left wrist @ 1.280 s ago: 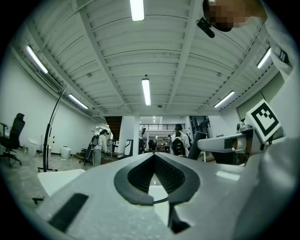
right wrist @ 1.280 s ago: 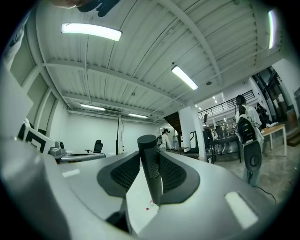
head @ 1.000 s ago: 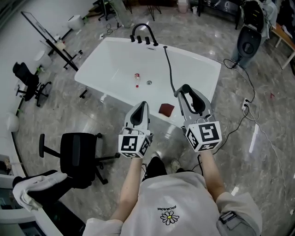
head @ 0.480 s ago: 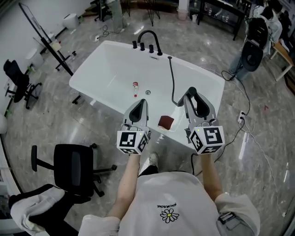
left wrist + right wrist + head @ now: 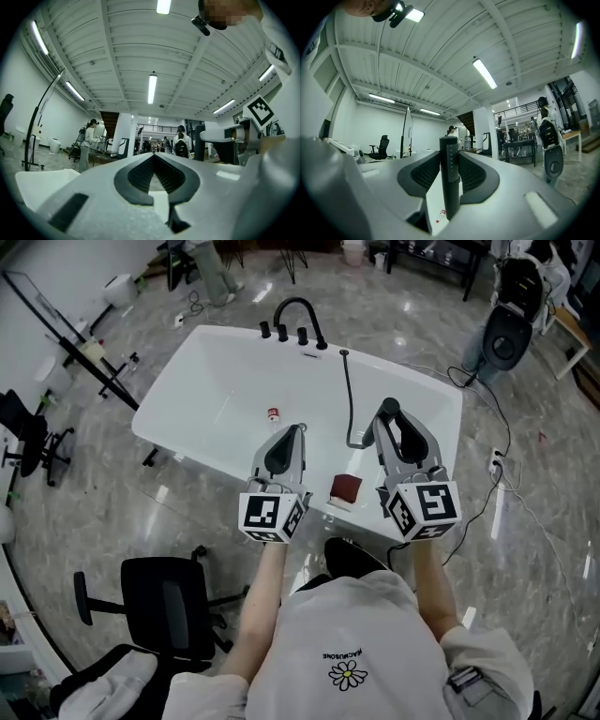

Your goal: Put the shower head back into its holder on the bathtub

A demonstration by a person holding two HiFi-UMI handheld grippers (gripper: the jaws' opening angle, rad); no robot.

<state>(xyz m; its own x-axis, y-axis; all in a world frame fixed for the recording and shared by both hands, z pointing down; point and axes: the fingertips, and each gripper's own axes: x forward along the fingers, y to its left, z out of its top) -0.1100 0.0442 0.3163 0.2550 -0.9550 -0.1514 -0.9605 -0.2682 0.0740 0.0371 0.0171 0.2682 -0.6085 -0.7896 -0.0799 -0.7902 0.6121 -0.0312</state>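
So, shower head [image 5: 450, 183]: slim blk ribbed rod, upright.

The slim black cylindrical shower head [image 5: 450, 187], its handle dotted with a fine texture, stands upright, clamped between the jaws of the right tool [image 5: 449, 157] above the near right part of the white rectangular bathtub [image 5: 178, 399]. Its thin black hose [image 5: 350, 395] runs along the bathtub's right side from a small black fitting [image 5: 345, 353] on the far rim; whether that is the holder cannot be told.
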